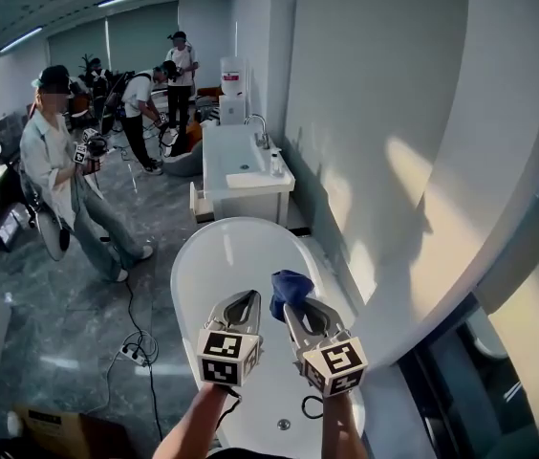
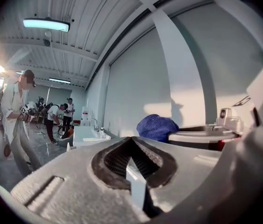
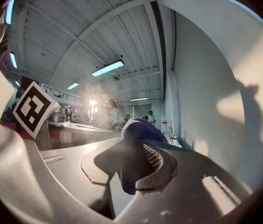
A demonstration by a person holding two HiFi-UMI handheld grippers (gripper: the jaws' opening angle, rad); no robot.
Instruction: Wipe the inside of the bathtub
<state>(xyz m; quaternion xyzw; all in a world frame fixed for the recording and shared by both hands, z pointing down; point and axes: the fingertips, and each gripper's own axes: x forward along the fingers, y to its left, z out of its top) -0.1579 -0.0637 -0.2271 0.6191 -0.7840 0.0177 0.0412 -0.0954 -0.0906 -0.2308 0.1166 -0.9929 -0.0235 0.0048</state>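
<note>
Blue cloth (image 1: 289,290) sits bunched at the tip of the right gripper (image 1: 293,309) in the head view, held up above the white bathtub (image 1: 185,256) and not yet touching its inside. The left gripper (image 1: 246,299) hangs just beside it, pressed closed on nothing. To wipe well, I judge the cloth should go down flat onto the tub floor near the drain (image 1: 284,425). From there it can sweep in overlapping passes up the curved walls, with the empty gripper kept clear of the path. Beyond the tub's far end stands a white washbasin unit (image 1: 241,175). The pale wall (image 1: 375,113) runs close along the right. A power strip (image 1: 131,352) and its cable lie on the grey floor to the left, and several people (image 1: 54,161) stand well apart. Nothing lies inside the tub to block a stroke.

Seen from the left gripper view, the jaws meet at their tips with nothing caught between them. The cloth (image 2: 157,126) shows past them as a rounded lump.

Seen from the right gripper view, the jaws are clamped on a fold of the cloth (image 3: 141,127), most of it mounded above the tips. So small a bite may slip under hard rubbing. The left gripper's marker cube (image 3: 33,108) shows at the left.
</note>
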